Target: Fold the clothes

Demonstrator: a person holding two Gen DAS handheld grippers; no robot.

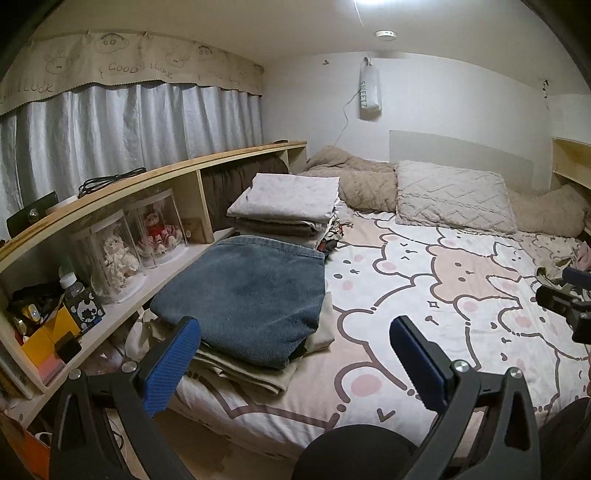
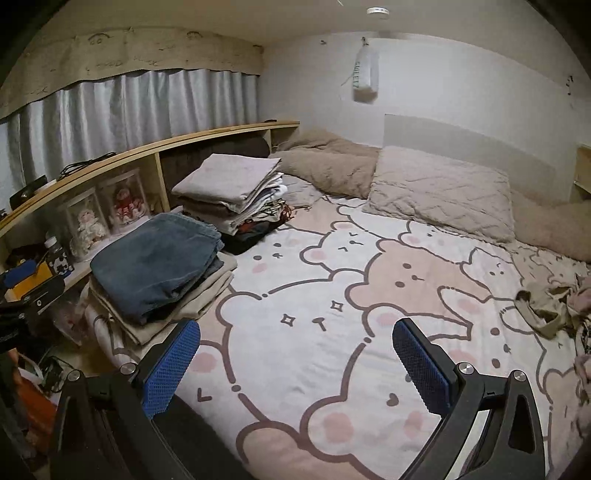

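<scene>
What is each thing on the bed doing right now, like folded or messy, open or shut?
Left gripper: open, holding nothing.
Right gripper: open, holding nothing.
Blue jeans: folded, on top of the near stack.
Grey cloth: folded, on top of the far stack.
Unfolded clothes: crumpled, lying on the bedsheet.
Pillow: lying flat.

Dim room, bright ceiling light (image 1: 369, 3) glare, fisheye-bent edges, soft grain

A home bedroom: a bed (image 2: 332, 314) with a cartoon-bear sheet, a quilted pillow (image 2: 443, 192), a rumpled beige duvet (image 1: 354, 181), silvery curtains (image 1: 122, 125), and a wooden shelf (image 1: 155, 173) holding boxed dolls (image 1: 136, 243).
</scene>
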